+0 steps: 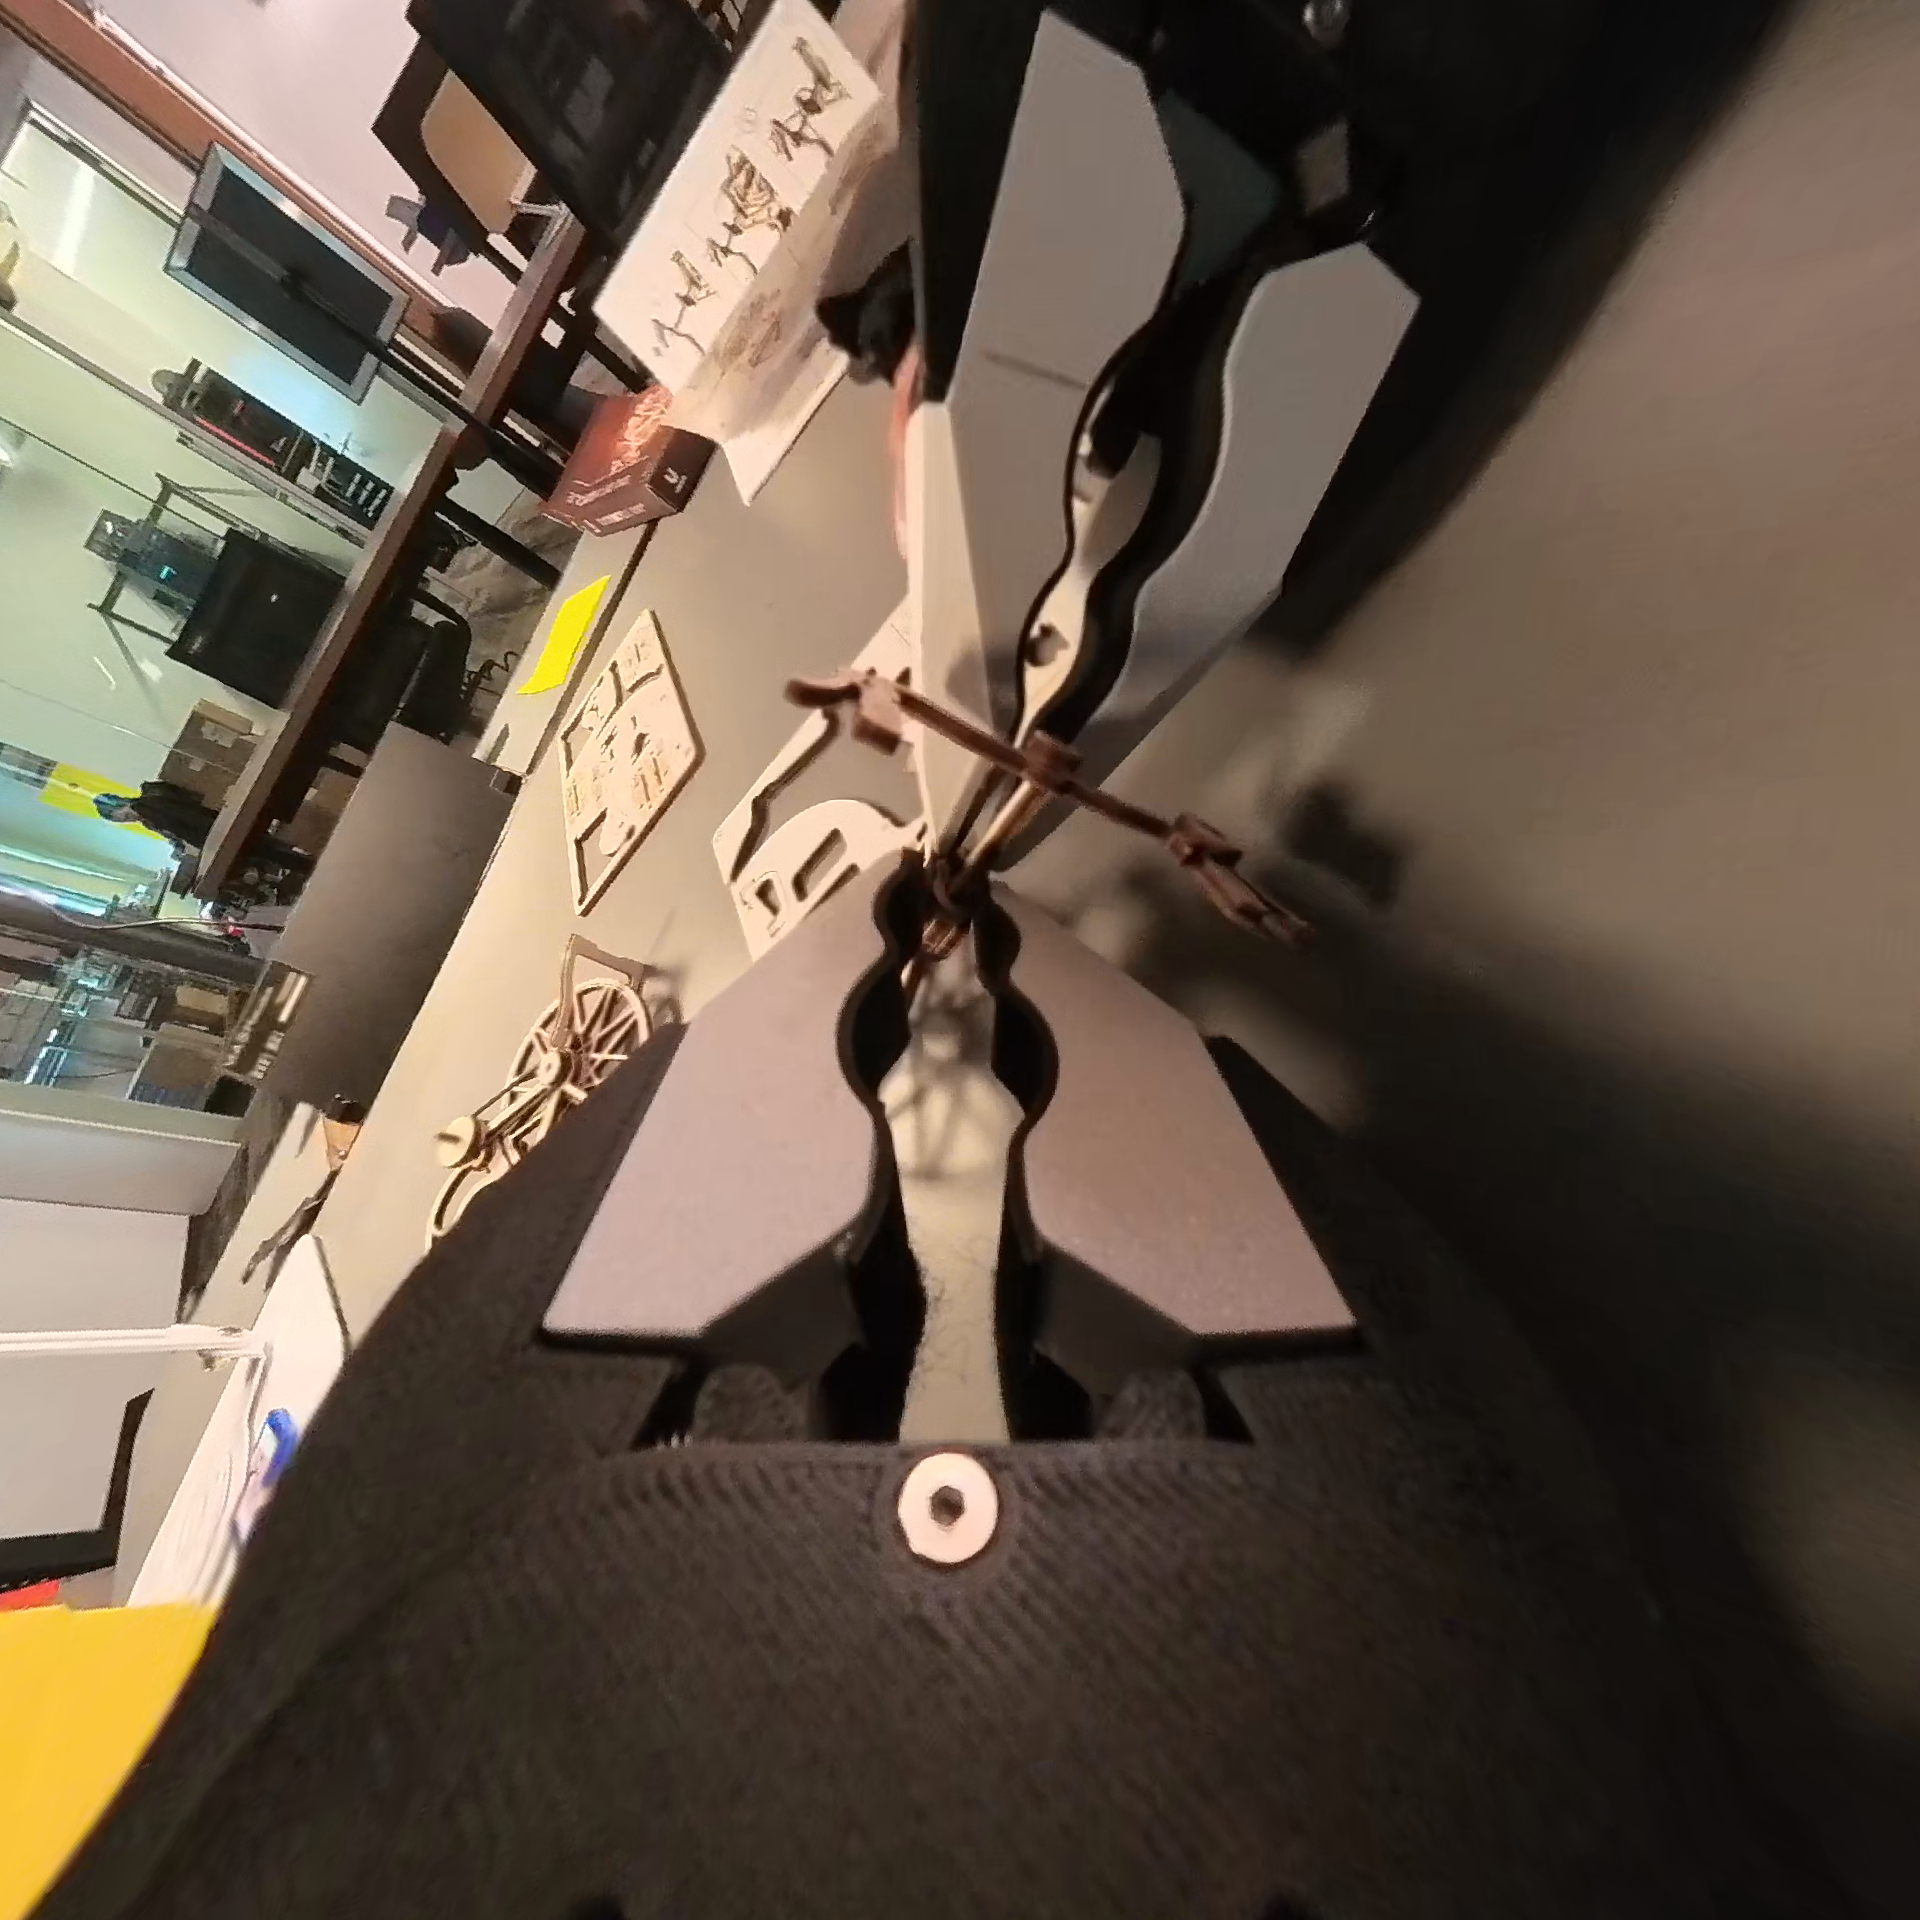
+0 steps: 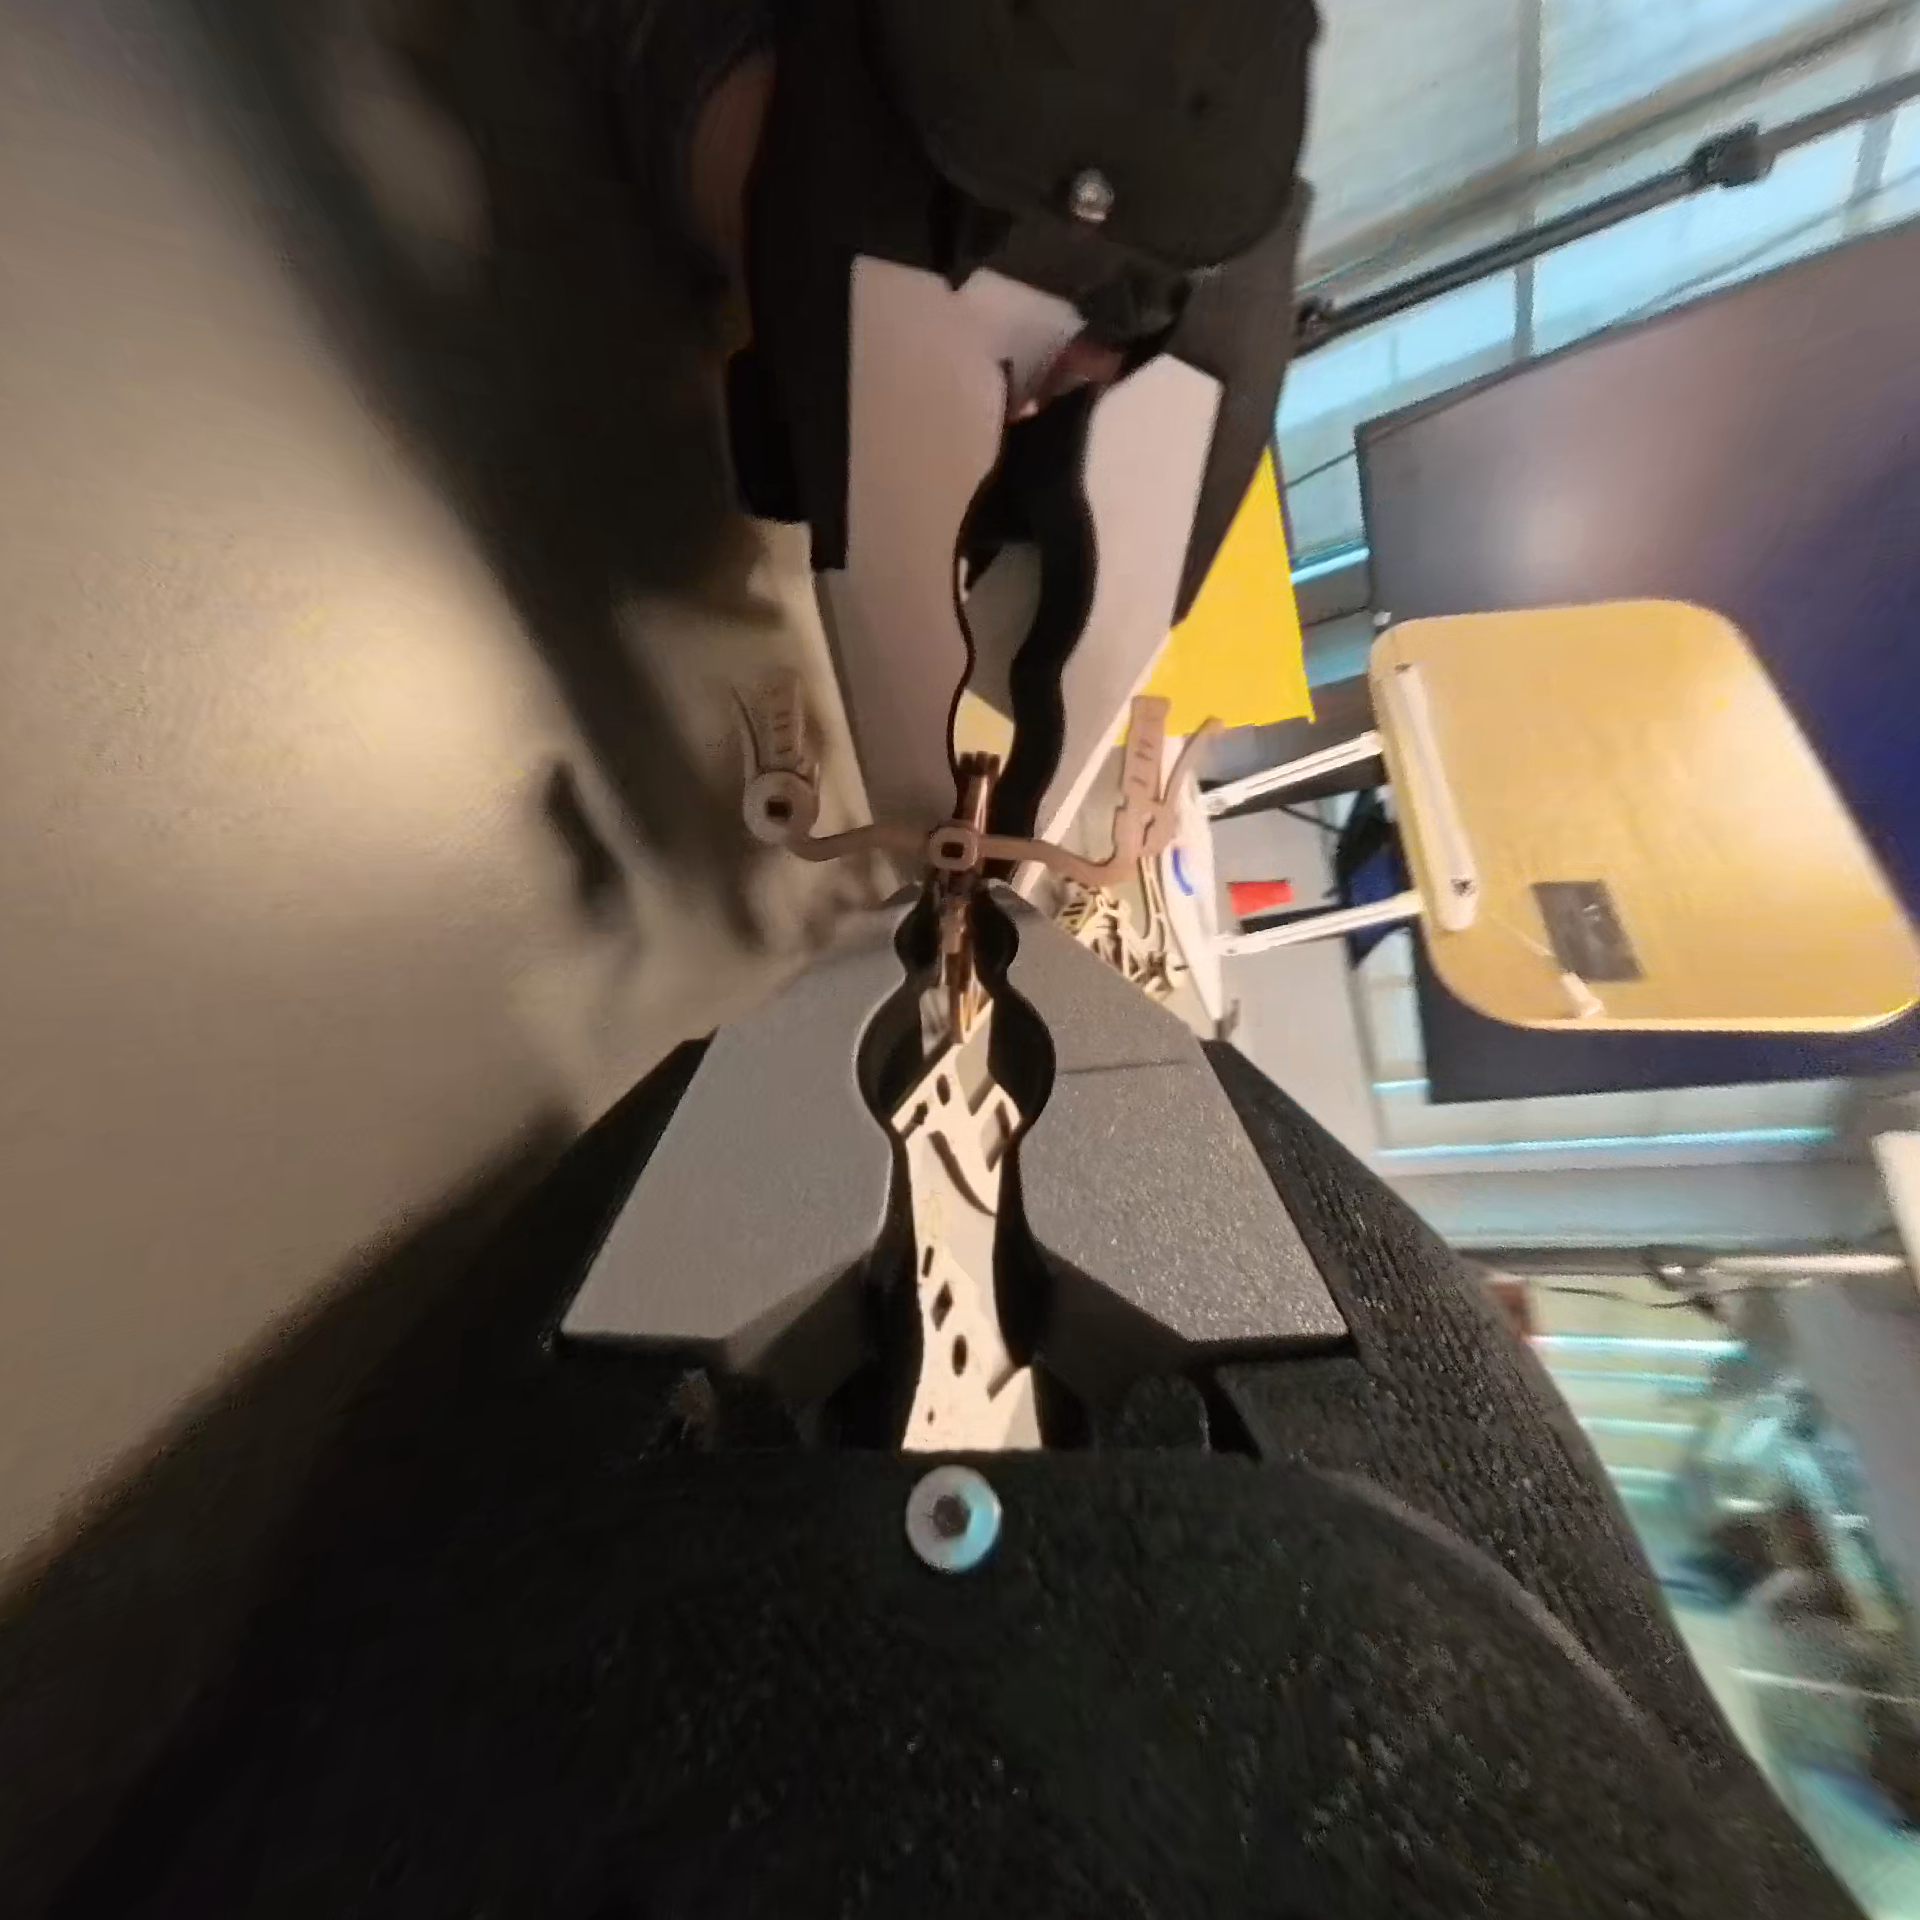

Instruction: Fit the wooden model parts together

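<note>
A thin brown wooden handlebar piece (image 1: 1049,774) with a cross bar and a stem hangs in the air between the two grippers. My left gripper (image 1: 940,899) is shut on the stem end. My right gripper (image 1: 1039,743) comes in from the top of the left wrist view and pinches the piece at the cross bar. In the right wrist view the same piece (image 2: 951,847) sits just past my right gripper (image 2: 956,909), which is shut on it. The left gripper (image 2: 977,764) meets it from above. The joint itself is hidden by the fingertips.
On the grey table (image 1: 810,582) lie a wooden wheel-and-frame assembly (image 1: 582,1049), two punched part sheets (image 1: 629,758) (image 1: 800,862), an instruction sheet (image 1: 738,229), a brown box (image 1: 623,468) and a yellow note (image 1: 566,634). A chair seat (image 2: 1621,810) and a monitor (image 2: 1662,468) stand beyond. Less than 4 cm separates the two grippers' tips.
</note>
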